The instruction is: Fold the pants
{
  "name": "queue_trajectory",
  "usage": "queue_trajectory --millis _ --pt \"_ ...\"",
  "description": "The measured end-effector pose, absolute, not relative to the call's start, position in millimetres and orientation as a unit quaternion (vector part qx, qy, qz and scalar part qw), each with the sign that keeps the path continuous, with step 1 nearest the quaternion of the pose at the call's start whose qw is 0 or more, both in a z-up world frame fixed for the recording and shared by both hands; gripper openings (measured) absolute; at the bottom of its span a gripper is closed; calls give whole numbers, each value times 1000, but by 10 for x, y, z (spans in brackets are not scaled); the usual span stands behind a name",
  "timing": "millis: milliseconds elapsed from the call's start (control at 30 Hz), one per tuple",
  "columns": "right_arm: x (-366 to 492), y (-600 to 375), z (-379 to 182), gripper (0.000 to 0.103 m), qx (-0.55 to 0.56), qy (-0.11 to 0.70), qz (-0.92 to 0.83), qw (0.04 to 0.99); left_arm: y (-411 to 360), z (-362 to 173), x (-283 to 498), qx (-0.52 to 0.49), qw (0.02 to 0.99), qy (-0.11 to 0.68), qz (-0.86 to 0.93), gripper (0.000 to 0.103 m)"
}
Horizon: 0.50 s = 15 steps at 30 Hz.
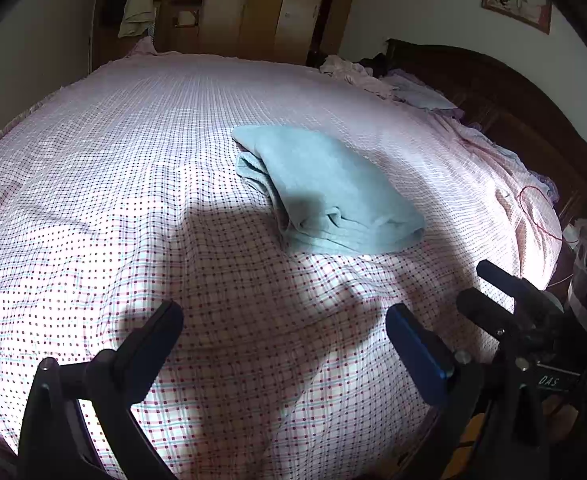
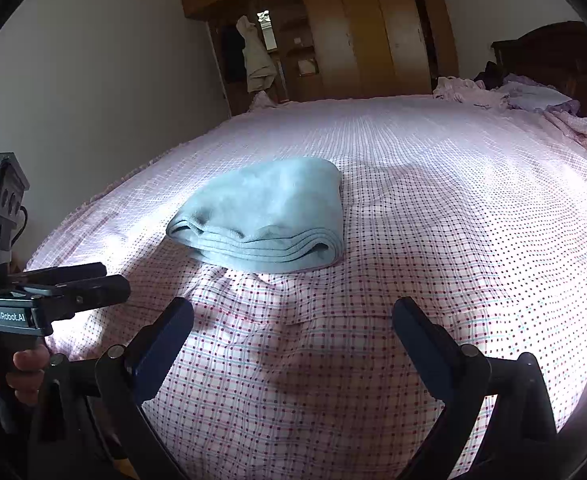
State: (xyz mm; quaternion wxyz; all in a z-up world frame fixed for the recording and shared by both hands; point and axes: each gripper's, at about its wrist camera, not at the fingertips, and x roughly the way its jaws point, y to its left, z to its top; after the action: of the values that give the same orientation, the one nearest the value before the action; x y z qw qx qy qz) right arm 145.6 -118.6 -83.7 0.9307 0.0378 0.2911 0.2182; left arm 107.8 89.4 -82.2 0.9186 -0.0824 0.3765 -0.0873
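Observation:
The light blue pants (image 1: 325,188) lie folded into a thick compact bundle on the pink checked bedsheet (image 1: 133,160). My left gripper (image 1: 285,332) hovers open over the sheet, short of the bundle, with nothing between its fingers. In the right wrist view the pants (image 2: 269,216) lie ahead and slightly left, stacked edges facing me. My right gripper (image 2: 293,316) is also open and empty, just short of the bundle. Each gripper shows in the other's view: the right gripper (image 1: 489,288) at the right edge, the left gripper (image 2: 101,280) at the left edge, held by a hand (image 2: 29,368).
A dark wooden headboard (image 1: 513,112) borders the bed on the right, with crumpled pink clothes and a pillow (image 1: 373,76) near it. A wooden wardrobe (image 2: 365,40) stands beyond the far edge, a garment (image 2: 257,60) hanging beside it. The sheet (image 2: 473,240) stretches wide around the bundle.

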Motion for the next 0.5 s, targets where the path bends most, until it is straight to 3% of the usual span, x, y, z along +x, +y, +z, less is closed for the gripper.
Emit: queue_trajectory --millis 500 --pt "1463 -1172 -860 96 38 296 217 930 828 -881 1106 -84 917 380 -91 103"
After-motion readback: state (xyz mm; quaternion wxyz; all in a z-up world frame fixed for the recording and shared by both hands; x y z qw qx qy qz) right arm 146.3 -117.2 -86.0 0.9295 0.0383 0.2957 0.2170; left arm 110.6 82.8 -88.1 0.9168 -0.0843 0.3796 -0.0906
